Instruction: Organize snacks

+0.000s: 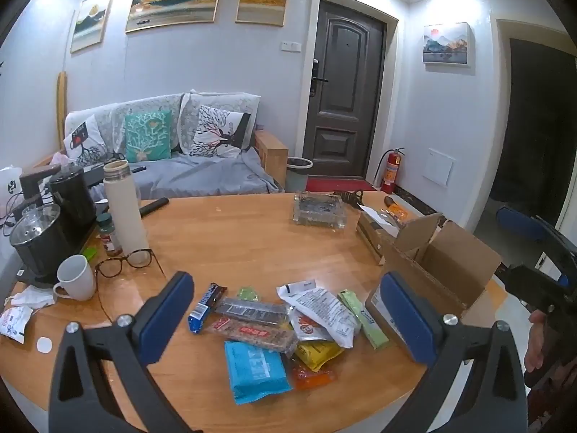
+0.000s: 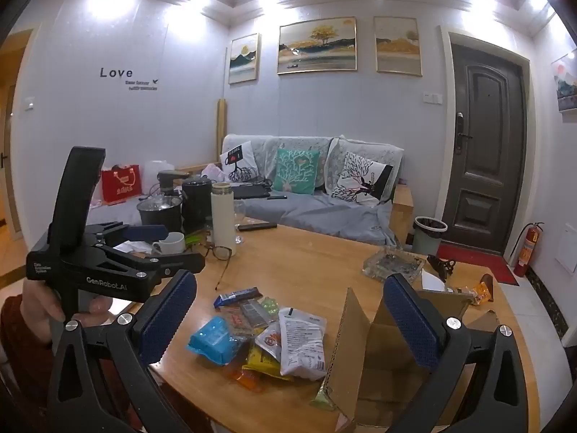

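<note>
A pile of snack packets lies on the wooden table [image 1: 252,238]: a blue packet [image 1: 254,370], a white packet [image 1: 322,310], a yellow packet [image 1: 317,353], a clear nut bar [image 1: 252,332] and a green stick packet [image 1: 364,319]. An open cardboard box [image 1: 443,263] stands to their right. My left gripper [image 1: 288,321] is open and empty above the pile. My right gripper [image 2: 292,328] is open and empty, held over the packets [image 2: 301,342] and the box [image 2: 389,346]. The left gripper also shows in the right wrist view [image 2: 144,232].
A white mug [image 1: 74,278], glasses [image 1: 124,261], a white flask [image 1: 124,205], a spice jar [image 1: 108,234] and black kettles [image 1: 70,195] crowd the table's left. A glass ashtray [image 1: 317,211] sits at the back. A sofa [image 1: 180,166] stands behind.
</note>
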